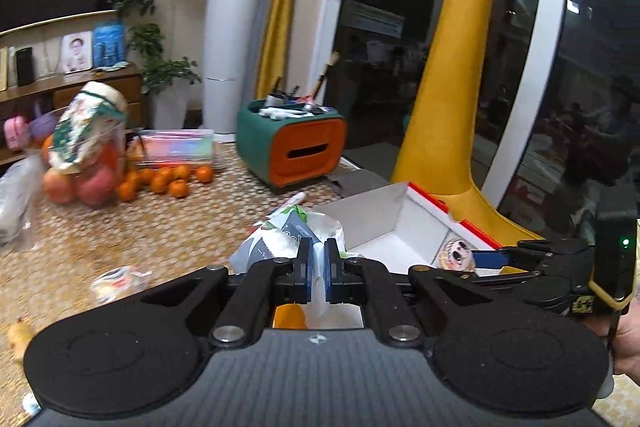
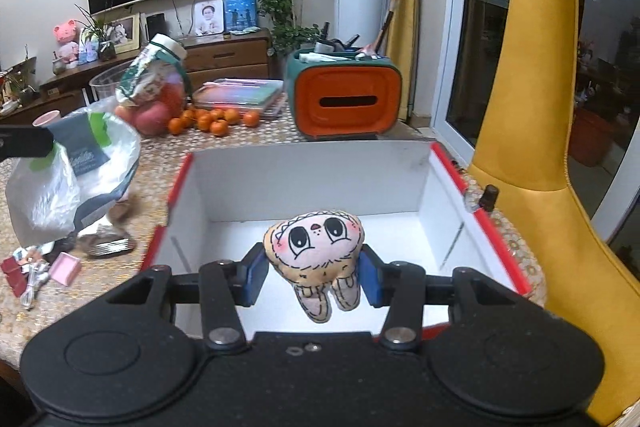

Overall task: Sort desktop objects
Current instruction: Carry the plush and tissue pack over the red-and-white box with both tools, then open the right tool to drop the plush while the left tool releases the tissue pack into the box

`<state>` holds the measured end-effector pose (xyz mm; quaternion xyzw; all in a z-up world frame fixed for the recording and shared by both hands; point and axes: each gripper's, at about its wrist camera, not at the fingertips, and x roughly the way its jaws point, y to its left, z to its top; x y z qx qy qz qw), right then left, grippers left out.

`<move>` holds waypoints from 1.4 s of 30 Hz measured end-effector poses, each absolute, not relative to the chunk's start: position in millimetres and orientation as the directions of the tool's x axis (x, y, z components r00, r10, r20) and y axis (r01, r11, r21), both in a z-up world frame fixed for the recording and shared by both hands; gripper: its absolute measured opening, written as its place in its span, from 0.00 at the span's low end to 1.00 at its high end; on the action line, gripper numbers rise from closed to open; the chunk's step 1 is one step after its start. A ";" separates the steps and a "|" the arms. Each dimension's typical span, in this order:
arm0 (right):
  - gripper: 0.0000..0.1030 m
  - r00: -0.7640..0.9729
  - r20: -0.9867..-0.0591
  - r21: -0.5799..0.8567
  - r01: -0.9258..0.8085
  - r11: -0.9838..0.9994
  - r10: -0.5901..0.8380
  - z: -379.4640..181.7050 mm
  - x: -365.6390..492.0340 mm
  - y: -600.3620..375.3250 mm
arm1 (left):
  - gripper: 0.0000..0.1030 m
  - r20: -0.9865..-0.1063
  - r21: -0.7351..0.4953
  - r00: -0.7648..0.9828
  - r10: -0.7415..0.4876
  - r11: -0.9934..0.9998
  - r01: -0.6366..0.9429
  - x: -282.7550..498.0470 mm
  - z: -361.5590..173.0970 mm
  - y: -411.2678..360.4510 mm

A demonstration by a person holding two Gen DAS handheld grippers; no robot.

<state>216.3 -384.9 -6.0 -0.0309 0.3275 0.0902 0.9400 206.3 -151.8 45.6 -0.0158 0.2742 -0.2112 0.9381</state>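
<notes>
My right claw (image 2: 314,275) grips the plush toy (image 2: 316,251) at its soft sides, above the white box (image 2: 240,183): light, compressible, non-fragile. My left claw (image 1: 318,267) is clenched on a thin plastic bag (image 1: 288,239): limp, slippery, beside the box.

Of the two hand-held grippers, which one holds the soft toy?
The right hand-held gripper: its blue pads clamp the cartoon-faced plush toy over the white box. The left pinches a plastic bag.
</notes>
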 end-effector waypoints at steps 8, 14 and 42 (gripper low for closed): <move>0.45 0.745 -0.656 -0.026 -0.179 0.983 0.119 -21.6 242.2 -399.8 | 0.05 -0.520 -0.119 0.737 -0.431 0.891 0.437 233.9 27.8 -198.7; 0.45 0.711 -0.693 -0.042 -0.202 0.978 0.117 -32.5 258.8 -405.0 | 0.05 -0.546 -0.048 0.720 -0.427 0.875 0.482 251.6 10.9 -227.9; 0.46 0.513 -0.852 -0.073 -0.317 0.946 0.106 -72.5 302.8 -416.7 | 0.05 -0.809 -0.050 0.477 -0.345 0.848 0.528 305.1 -63.6 -274.3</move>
